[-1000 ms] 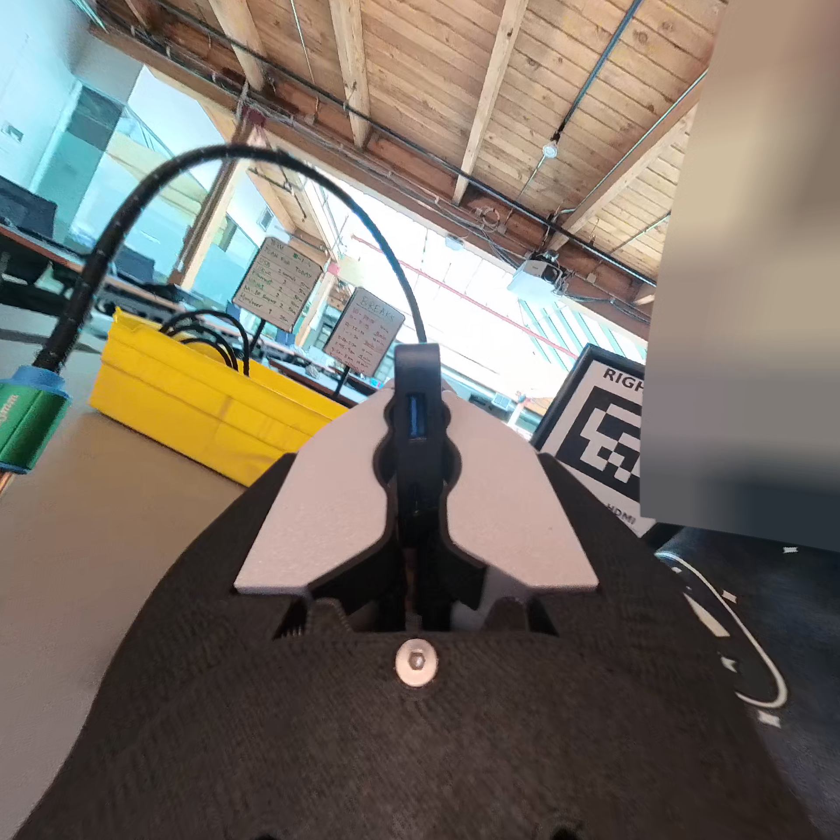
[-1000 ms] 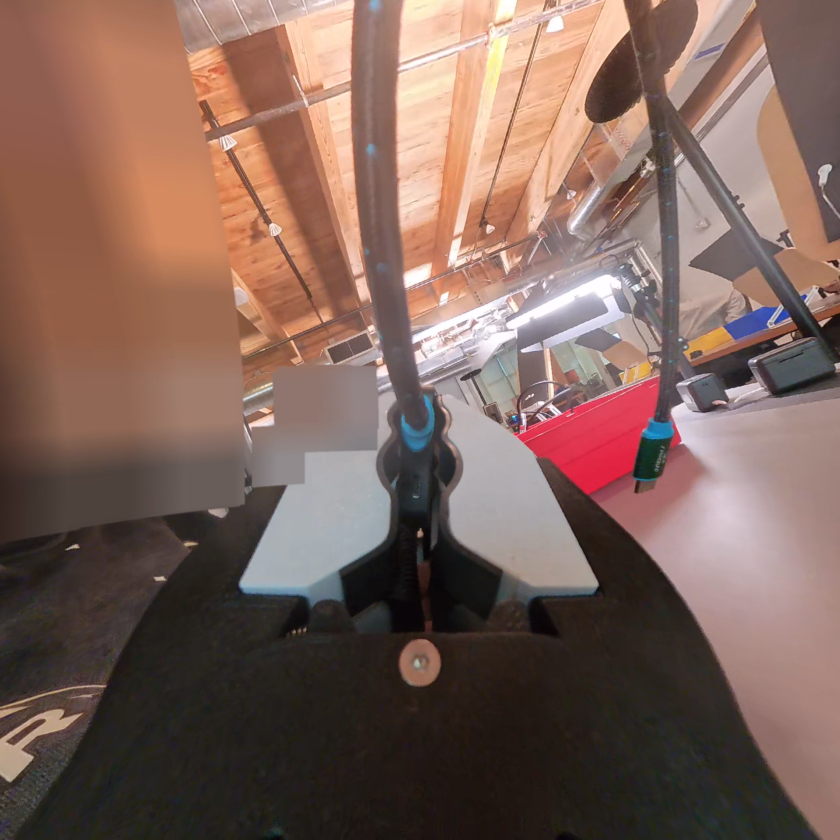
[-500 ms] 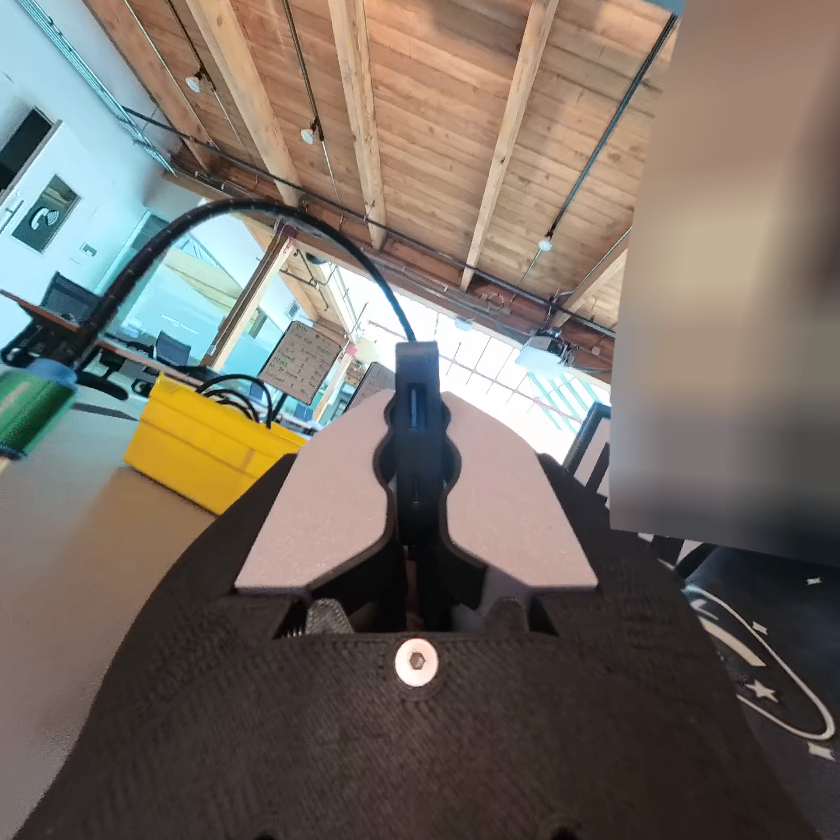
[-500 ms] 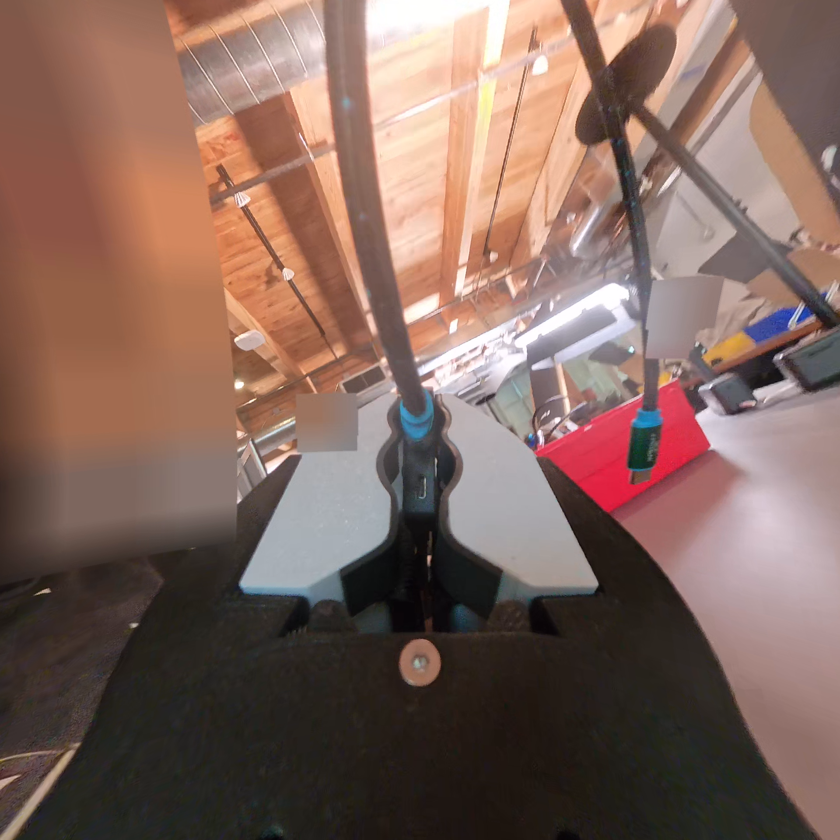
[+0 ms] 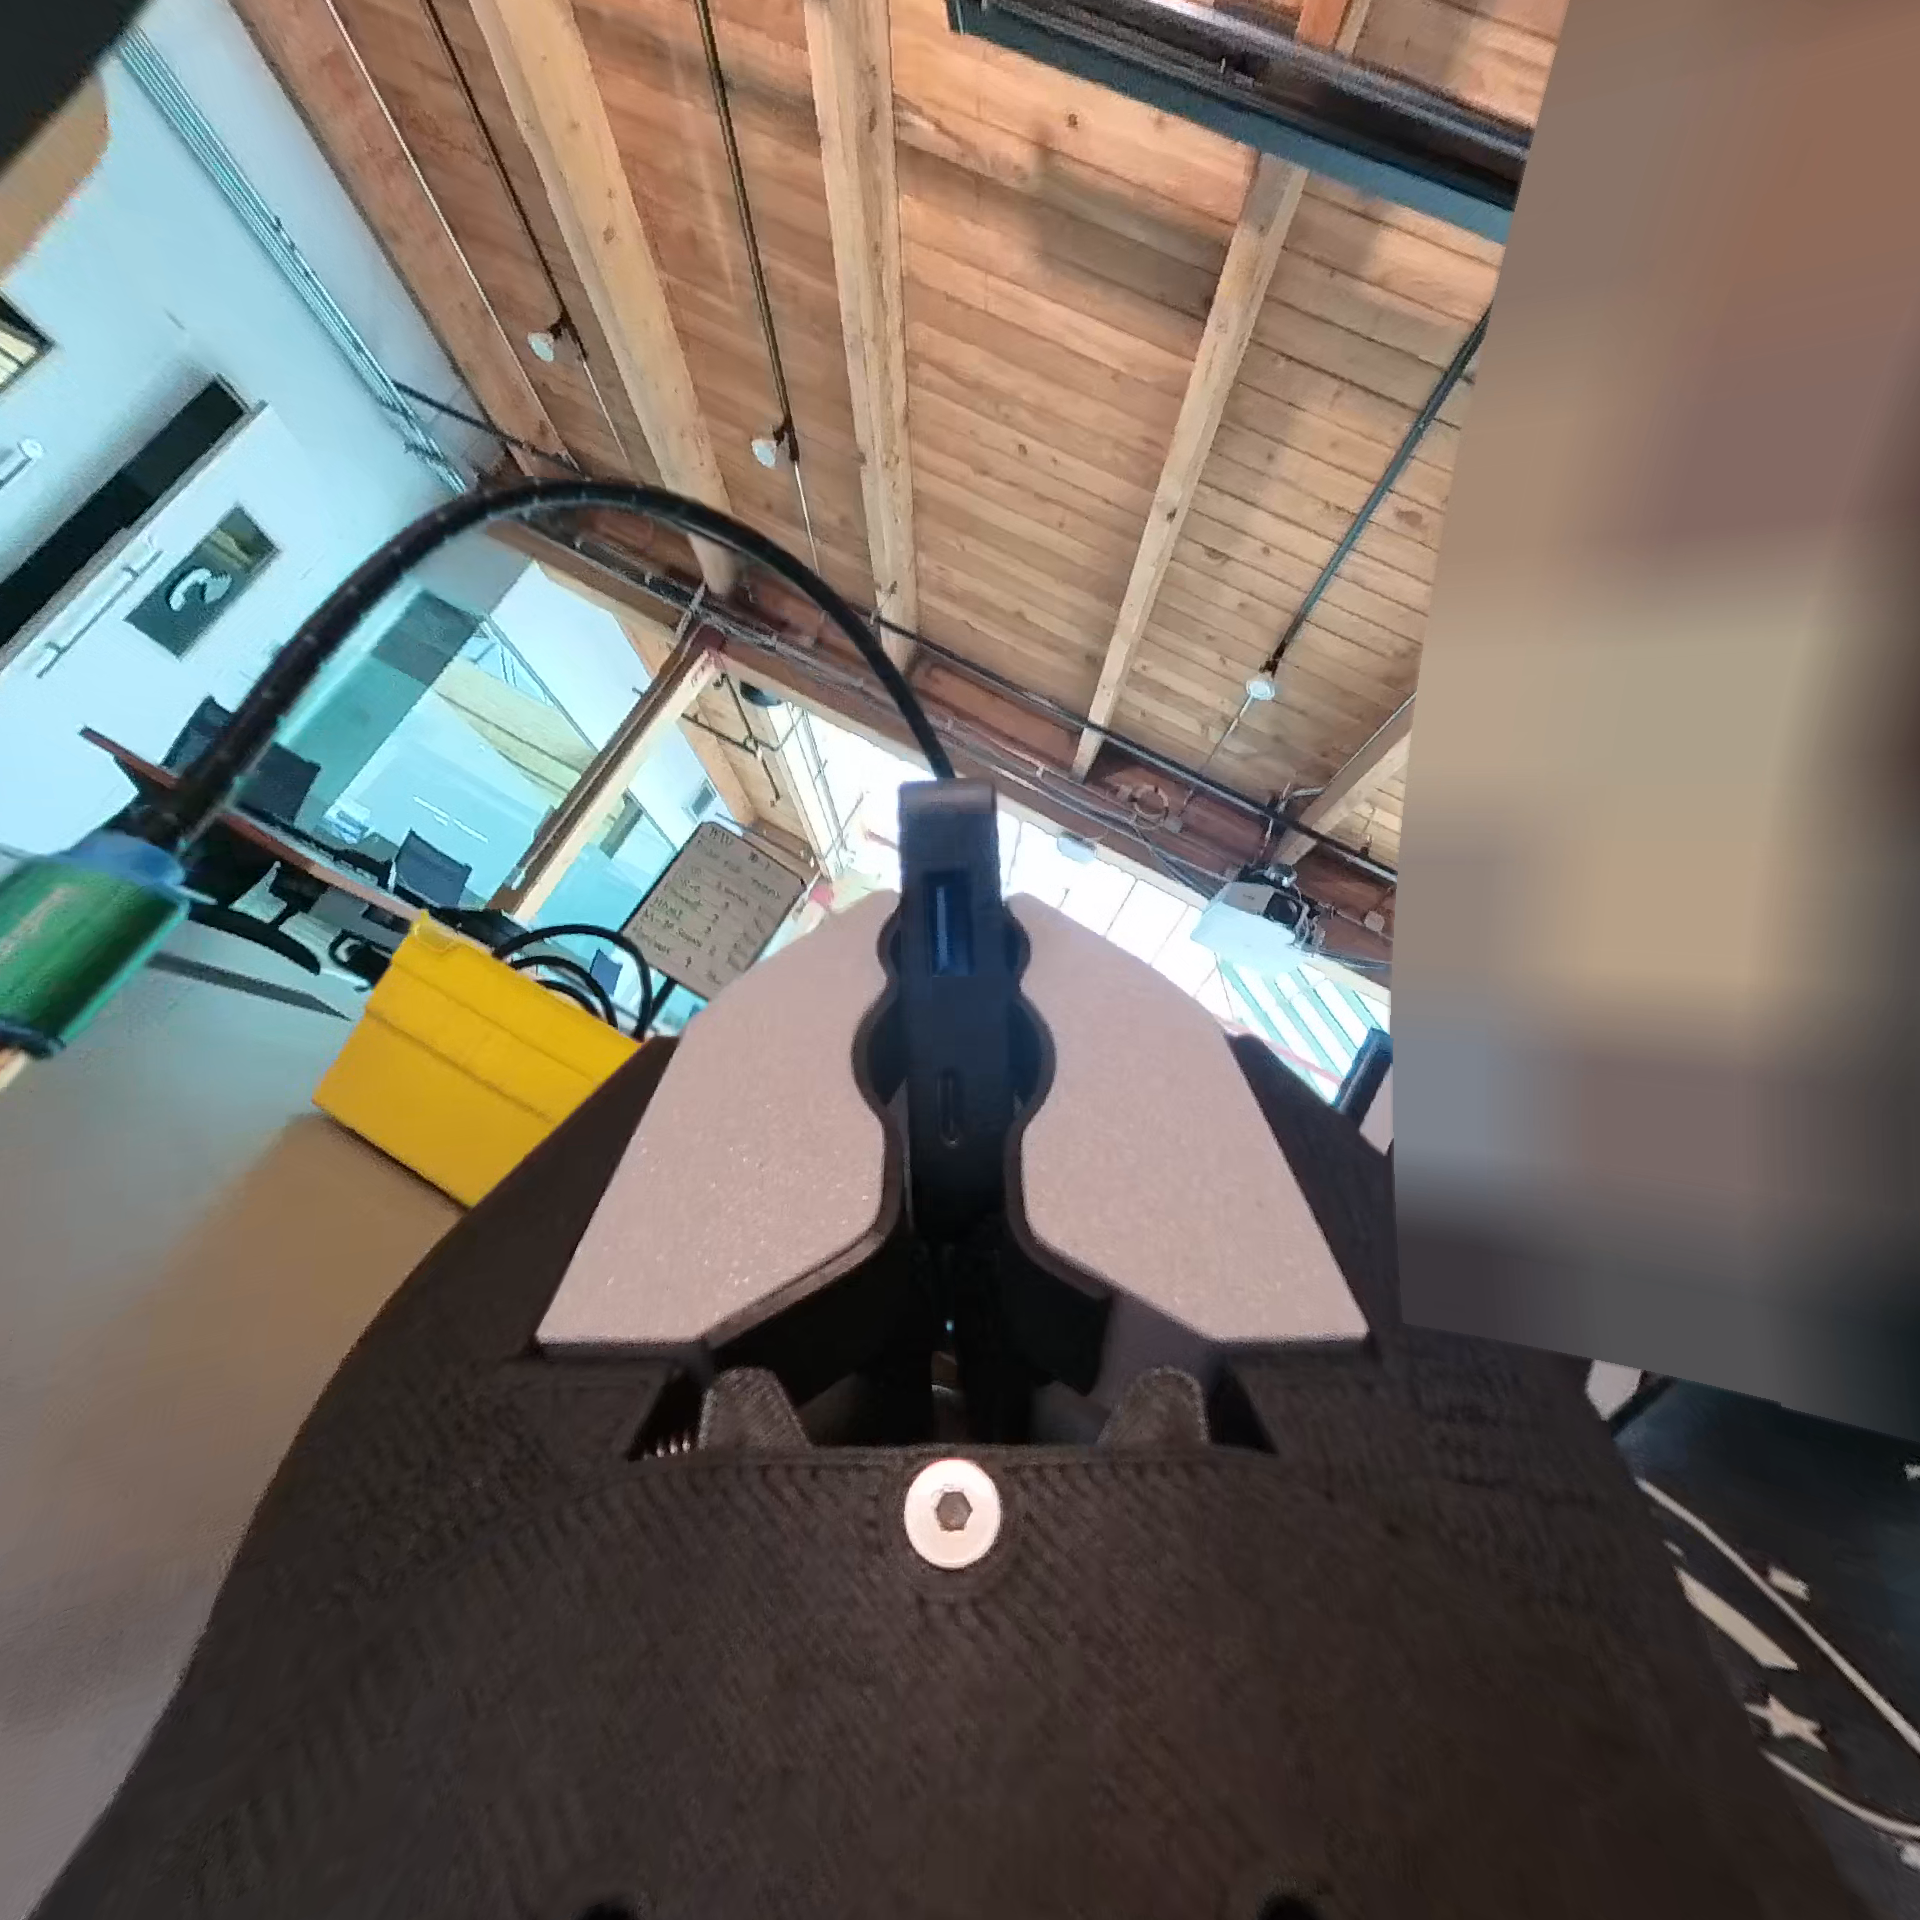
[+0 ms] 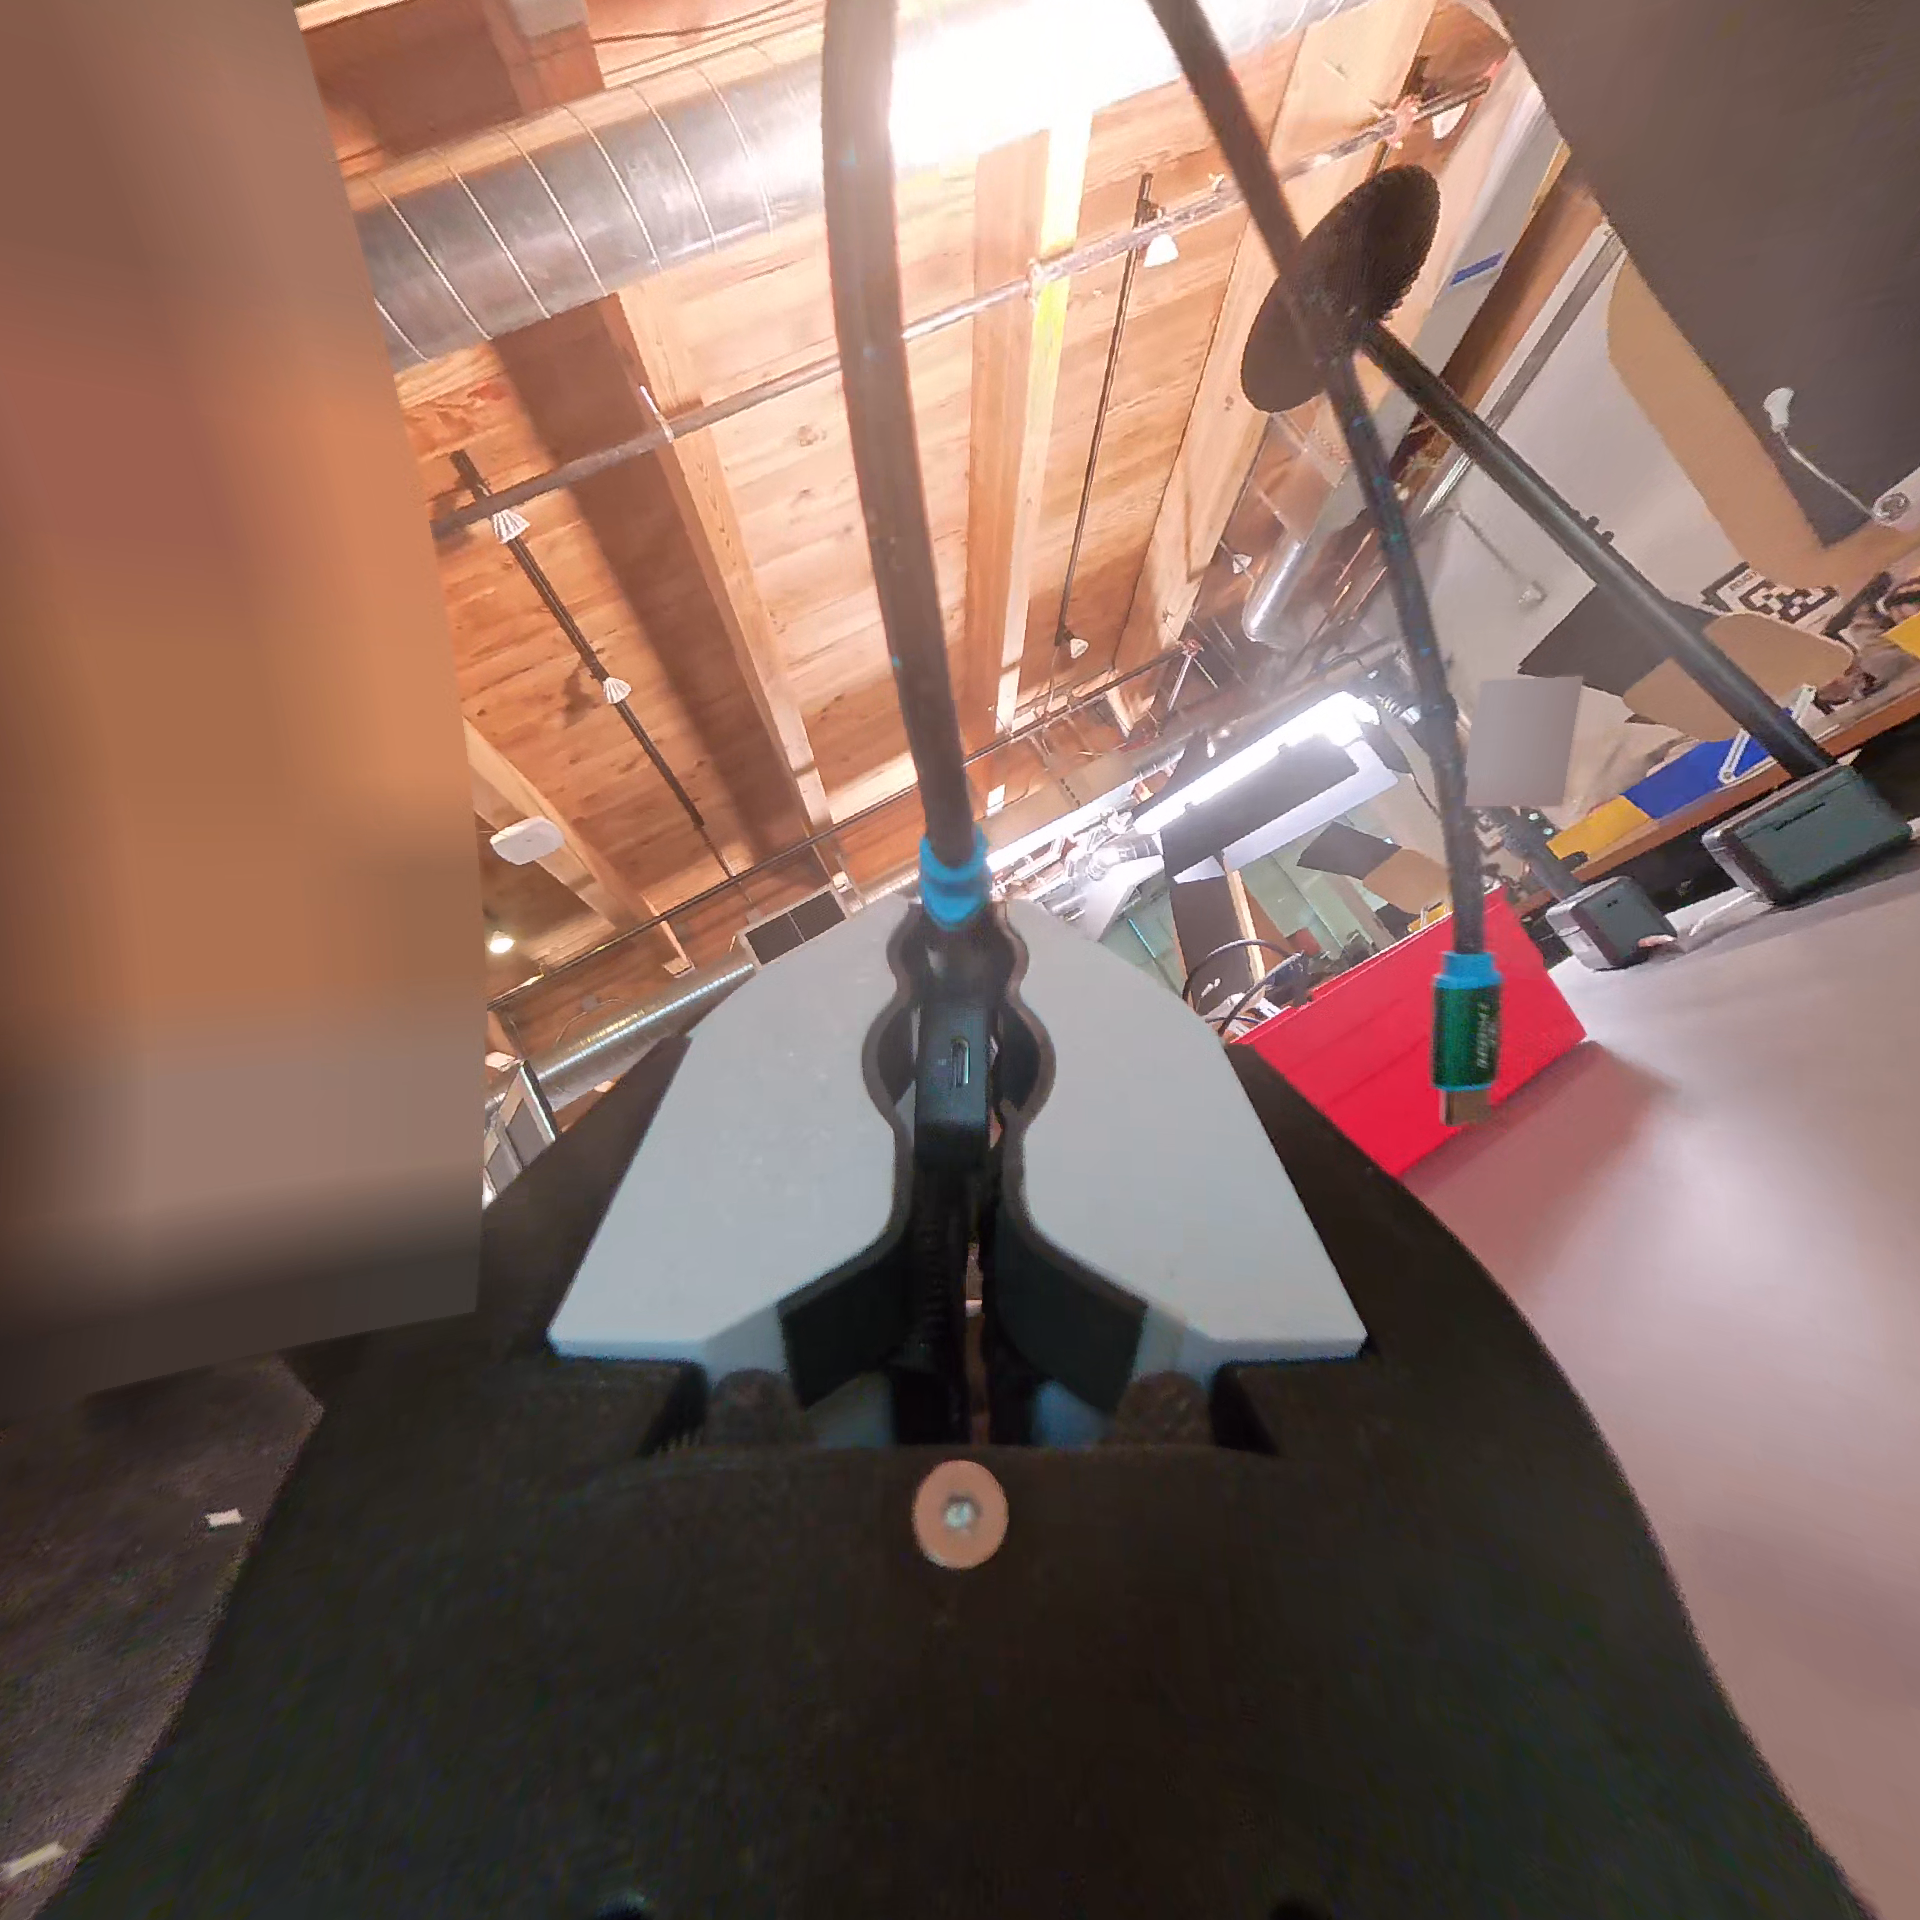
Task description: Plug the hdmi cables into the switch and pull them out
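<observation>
My left gripper (image 5: 951, 935) is shut on a slim black switch (image 5: 948, 997) that stands up between the fingers, with a blue port on its face. A black braided cable (image 5: 582, 509) arches from its top to the left and ends in a green plug (image 5: 62, 951) with a blue collar at the frame edge. My right gripper (image 6: 951, 935) is shut on a black plug body (image 6: 951, 1070) with a small slot. A blue collar (image 6: 951, 899) and braided cable (image 6: 883, 468) rise from it. The cable's other green plug (image 6: 1465, 1029) hangs free over the table at the right.
A yellow bin (image 5: 468, 1060) holding black cables sits on the grey table (image 5: 156, 1247) to the left. A red bin (image 6: 1413, 1060) stands on the table (image 6: 1714, 1195) to the right, with dark boxes (image 6: 1808, 831) and a slanted black stand pole (image 6: 1558, 540) behind.
Both grippers have tilted upward, so more ceiling shows. The green plug in the left wrist view slid to the frame edge. The hanging plug in the right wrist view swung slightly.
</observation>
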